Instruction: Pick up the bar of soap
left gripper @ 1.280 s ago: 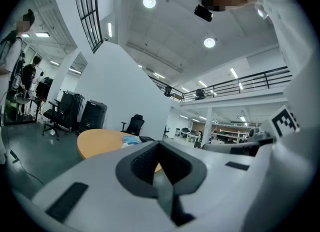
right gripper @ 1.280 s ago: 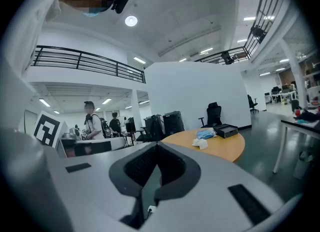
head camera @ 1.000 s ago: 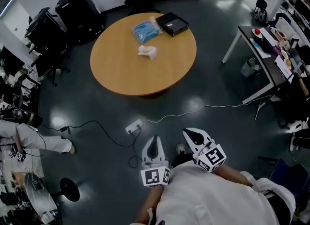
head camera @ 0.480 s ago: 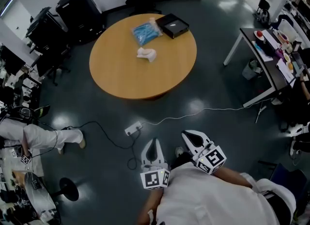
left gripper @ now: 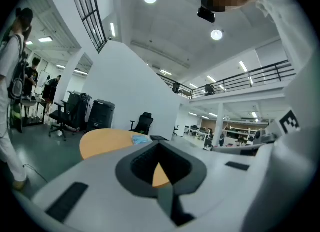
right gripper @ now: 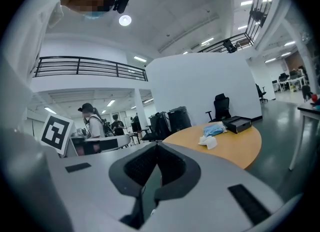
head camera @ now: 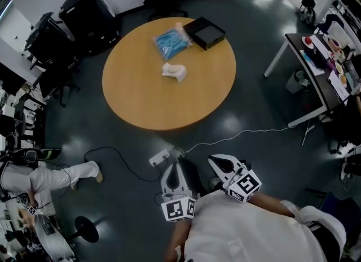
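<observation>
A whitish lump that may be the bar of soap (head camera: 174, 71) lies near the middle of the round wooden table (head camera: 169, 105), far ahead of me. In the right gripper view the lump (right gripper: 207, 141) shows small on the table top. Both grippers are held close to my body, over the dark floor and well short of the table. My left gripper (head camera: 178, 165) is shut with nothing in it; its tips (left gripper: 160, 148) meet in the left gripper view. My right gripper (head camera: 216, 158) is likewise shut and empty, seen again as the right gripper (right gripper: 156, 147) in its own view.
A blue packet (head camera: 169, 38) and a black box (head camera: 206, 32) lie at the table's far side. A power strip with cables (head camera: 161, 157) lies on the floor between me and the table. Black chairs (head camera: 51, 40) stand left, a desk (head camera: 316, 57) right, and a person (head camera: 53, 177) walks at left.
The table has drawn slightly nearer in the head view. The person at left has stepped along the floor. Both grippers keep their place by my body, still shut.
</observation>
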`<state>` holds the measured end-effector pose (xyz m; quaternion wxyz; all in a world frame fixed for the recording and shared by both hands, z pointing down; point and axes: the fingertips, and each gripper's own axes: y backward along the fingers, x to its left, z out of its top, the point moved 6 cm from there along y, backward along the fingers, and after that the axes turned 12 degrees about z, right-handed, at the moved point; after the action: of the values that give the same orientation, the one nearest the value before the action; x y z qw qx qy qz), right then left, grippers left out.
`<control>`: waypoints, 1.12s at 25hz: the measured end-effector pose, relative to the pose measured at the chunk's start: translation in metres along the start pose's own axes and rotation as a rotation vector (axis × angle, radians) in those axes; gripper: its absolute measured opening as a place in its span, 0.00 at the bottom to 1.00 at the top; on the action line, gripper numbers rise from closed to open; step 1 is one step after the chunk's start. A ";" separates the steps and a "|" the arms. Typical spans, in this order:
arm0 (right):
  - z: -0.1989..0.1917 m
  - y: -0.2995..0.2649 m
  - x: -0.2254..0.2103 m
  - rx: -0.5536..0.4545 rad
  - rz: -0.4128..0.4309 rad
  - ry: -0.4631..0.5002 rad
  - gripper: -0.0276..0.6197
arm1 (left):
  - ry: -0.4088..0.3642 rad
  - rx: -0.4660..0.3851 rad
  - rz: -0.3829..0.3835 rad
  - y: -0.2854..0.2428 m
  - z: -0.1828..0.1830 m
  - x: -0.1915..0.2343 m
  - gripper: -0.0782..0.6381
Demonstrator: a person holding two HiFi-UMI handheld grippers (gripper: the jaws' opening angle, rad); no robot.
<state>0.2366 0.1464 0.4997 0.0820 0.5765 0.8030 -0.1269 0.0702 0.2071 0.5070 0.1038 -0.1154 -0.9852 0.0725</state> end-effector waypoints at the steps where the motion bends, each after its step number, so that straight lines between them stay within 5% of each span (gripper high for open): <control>1: 0.003 -0.013 -0.011 0.002 -0.009 0.009 0.06 | 0.005 -0.005 -0.012 -0.020 0.004 0.006 0.12; 14: 0.048 -0.217 -0.168 0.156 -0.172 0.049 0.06 | -0.004 -0.009 -0.229 -0.258 0.083 0.086 0.12; 23: 0.029 -0.304 -0.277 0.556 -0.107 0.073 0.06 | 0.026 0.020 -0.262 -0.312 0.098 0.108 0.12; 28: 0.014 -0.349 -0.351 0.776 -0.150 0.150 0.08 | 0.023 0.038 -0.241 -0.322 0.091 0.118 0.12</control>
<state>0.0190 -0.2811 0.6223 -0.2103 0.5121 0.7391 -0.3838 -0.1303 -0.0850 0.4951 0.1252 0.0052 -0.9891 0.0770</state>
